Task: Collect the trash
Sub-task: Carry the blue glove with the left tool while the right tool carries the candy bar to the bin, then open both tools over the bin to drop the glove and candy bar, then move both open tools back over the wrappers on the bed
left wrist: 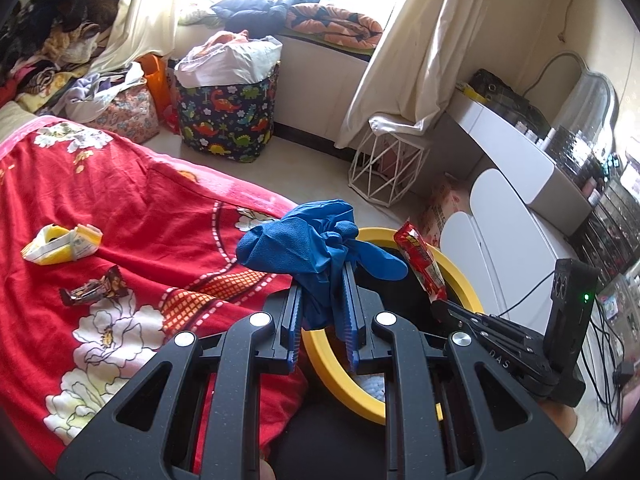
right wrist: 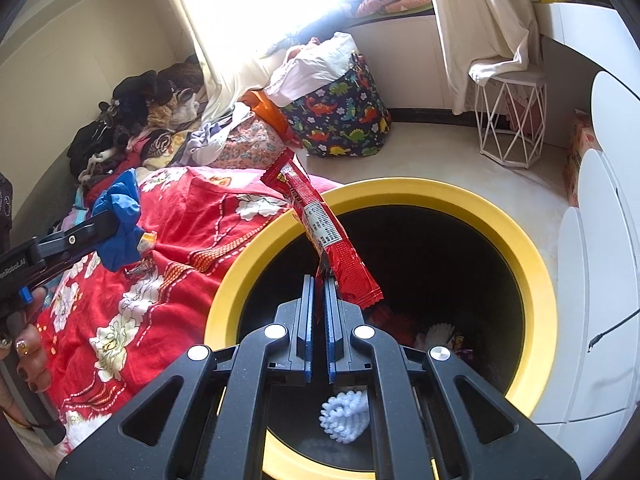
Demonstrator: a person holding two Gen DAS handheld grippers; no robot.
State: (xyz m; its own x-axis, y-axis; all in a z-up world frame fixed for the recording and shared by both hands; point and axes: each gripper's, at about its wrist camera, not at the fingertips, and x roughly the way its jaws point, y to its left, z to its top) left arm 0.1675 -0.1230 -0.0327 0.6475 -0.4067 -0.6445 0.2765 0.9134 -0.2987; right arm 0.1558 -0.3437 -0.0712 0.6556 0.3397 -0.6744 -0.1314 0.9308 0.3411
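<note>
Beside the bed (left wrist: pixel 132 208), with its red flowered blanket, we have the yellow-rimmed bin (right wrist: pixel 532 264) standing on the floor, so that trash can go straight from the blanket into its dark mouth. Our right tongs (right wrist: pixel 319 280) are pressed together on the lower edge of a long red wrapper (right wrist: pixel 320 224), which hangs above the bin opening, we think ready for dropping. Our left tongs (left wrist: pixel 322 280) pinch a crumpled blue glove (left wrist: pixel 304 244) near the rim, probably waiting for its turn. Two smaller pieces lie on the blanket, not yet collected: a yellow and white paper package (left wrist: pixel 60 244) and a brown candy wrapper (left wrist: pixel 96 286). Inside the bin some trash already rests at the bottom.
</note>
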